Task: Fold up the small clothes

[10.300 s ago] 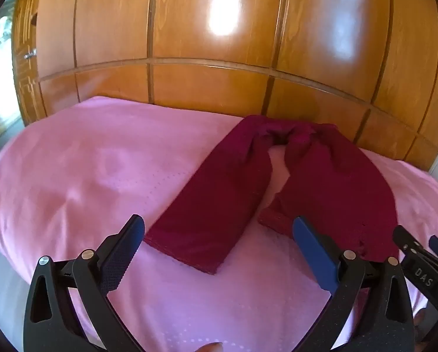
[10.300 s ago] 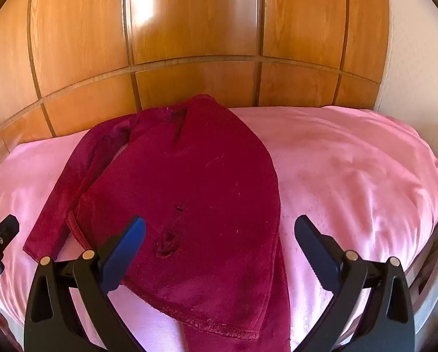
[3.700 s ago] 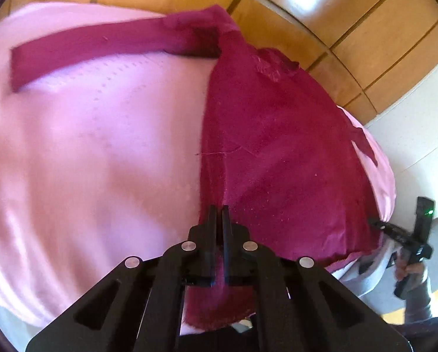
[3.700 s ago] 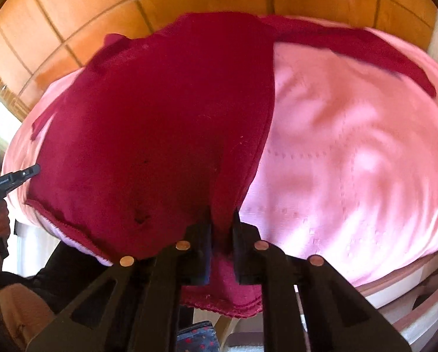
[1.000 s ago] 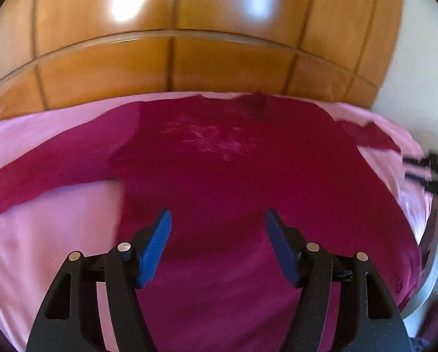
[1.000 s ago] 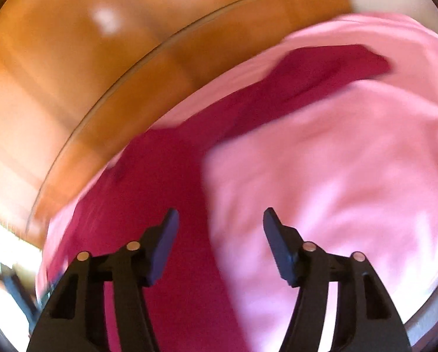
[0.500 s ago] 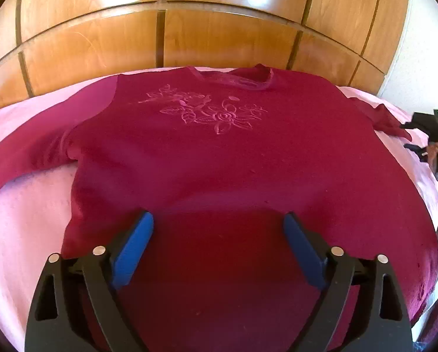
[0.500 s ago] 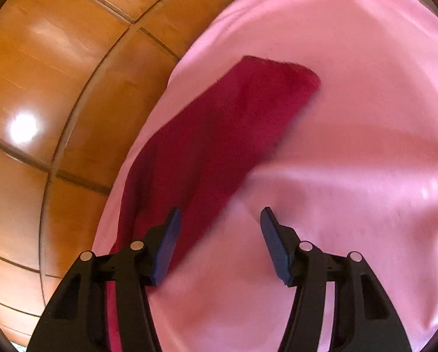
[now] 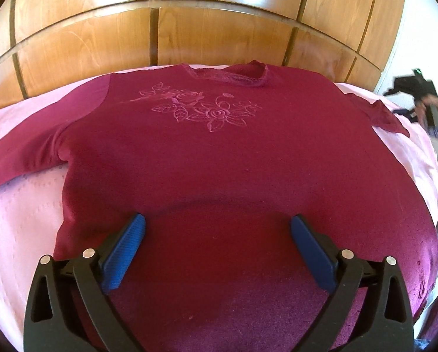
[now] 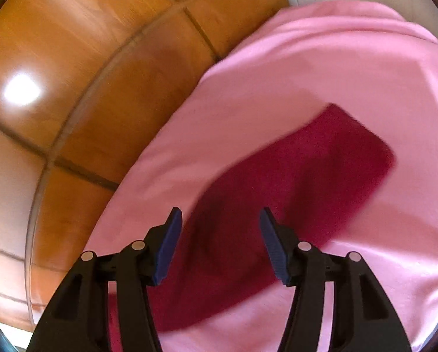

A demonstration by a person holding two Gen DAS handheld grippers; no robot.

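- Sweater (image 9: 219, 158) lay flat, embroidery up, on the pink bedspread (image 9: 22, 223); your left gripper (image 9: 217, 228) had just spread wide, gripping nothing
- your right gripper (image 10: 220, 228), jaws half-spread and empty, hovered over the right sleeve (image 10: 307, 176); you needed a cuff pinch, folded inward

Maroon sweater (image 9: 219, 158) spread flat on pink sheet (image 9: 22, 214), left gripper (image 9: 217, 228) wide apart, just opened, over its hem

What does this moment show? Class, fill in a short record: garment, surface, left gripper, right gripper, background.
garment: dark red sweater, spread face up, flower embroidery on chest
surface: pink bedcover
left gripper: jaws have just been opening, now wide over the hem, gripping nothing
right gripper: open, above a sleeve, not gripping it
background: wooden panels
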